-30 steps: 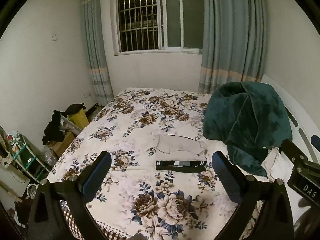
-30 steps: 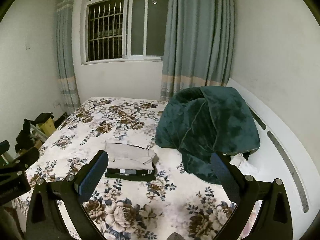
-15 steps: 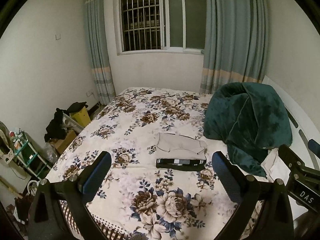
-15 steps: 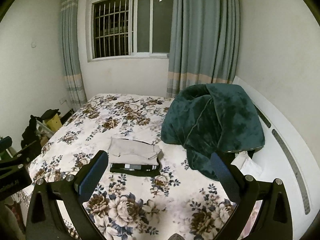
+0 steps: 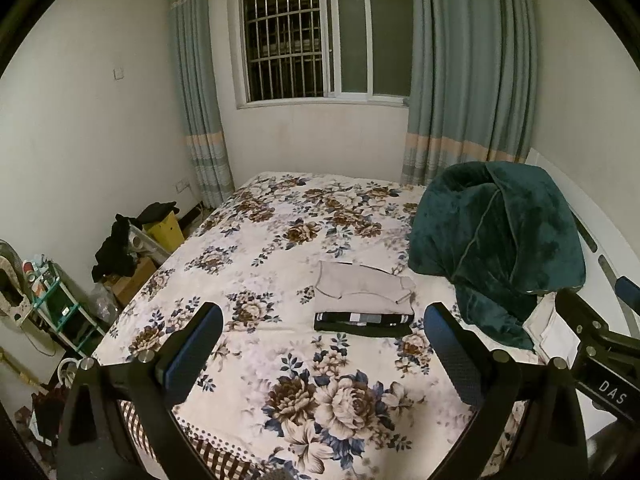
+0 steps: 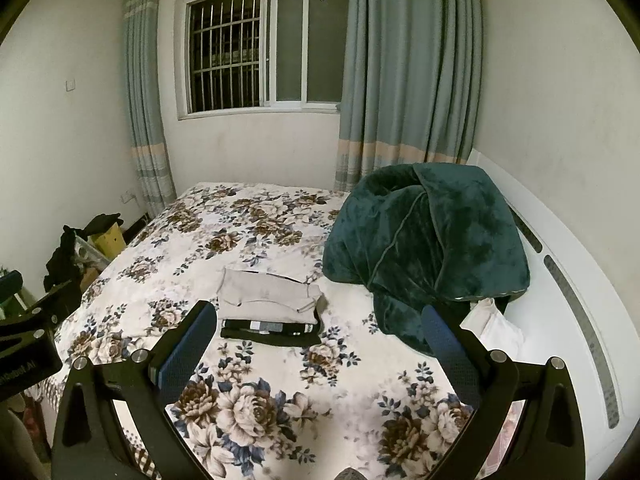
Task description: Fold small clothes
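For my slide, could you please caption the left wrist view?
Open left tool above floral bed, facing folded beige garment and folded black striped garment.

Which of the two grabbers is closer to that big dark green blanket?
Right, as far as I can tell. The green blanket sits just beyond the right gripper, by its right finger. From the left gripper, it lies farther off to the right.

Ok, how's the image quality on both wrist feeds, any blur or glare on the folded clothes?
Left wrist: dim indoor light, folded clothes sharp, no glare, fisheye bending the walls. Right wrist: same dim light, clothes sharp, near floral bedsheet slightly soft.
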The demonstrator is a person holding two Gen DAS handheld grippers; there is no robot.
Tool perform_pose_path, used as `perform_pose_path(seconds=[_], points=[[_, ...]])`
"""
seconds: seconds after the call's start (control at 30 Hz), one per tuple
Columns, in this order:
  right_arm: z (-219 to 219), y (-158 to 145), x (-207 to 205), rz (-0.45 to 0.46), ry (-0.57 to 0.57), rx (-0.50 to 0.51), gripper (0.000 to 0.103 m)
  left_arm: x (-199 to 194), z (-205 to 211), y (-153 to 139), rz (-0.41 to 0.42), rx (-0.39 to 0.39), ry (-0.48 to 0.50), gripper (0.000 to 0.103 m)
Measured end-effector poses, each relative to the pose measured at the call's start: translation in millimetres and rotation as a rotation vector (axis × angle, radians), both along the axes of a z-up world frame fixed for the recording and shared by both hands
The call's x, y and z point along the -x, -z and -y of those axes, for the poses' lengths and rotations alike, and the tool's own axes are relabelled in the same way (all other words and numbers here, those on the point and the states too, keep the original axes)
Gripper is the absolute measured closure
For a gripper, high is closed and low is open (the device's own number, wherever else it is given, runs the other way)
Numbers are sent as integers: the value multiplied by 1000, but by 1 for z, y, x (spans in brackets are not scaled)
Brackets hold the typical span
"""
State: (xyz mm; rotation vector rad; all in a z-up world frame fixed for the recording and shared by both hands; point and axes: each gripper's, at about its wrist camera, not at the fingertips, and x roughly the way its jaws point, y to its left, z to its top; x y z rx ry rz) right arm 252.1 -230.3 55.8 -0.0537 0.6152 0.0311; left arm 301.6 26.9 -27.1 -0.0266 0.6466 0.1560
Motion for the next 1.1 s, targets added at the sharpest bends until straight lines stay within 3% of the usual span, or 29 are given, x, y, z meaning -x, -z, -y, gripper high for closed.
perform_pose_path(seconds=[1.1], points=[[-9,-4,8,-6,-22,-8,0,14,3,2,-5,7,-5,0]])
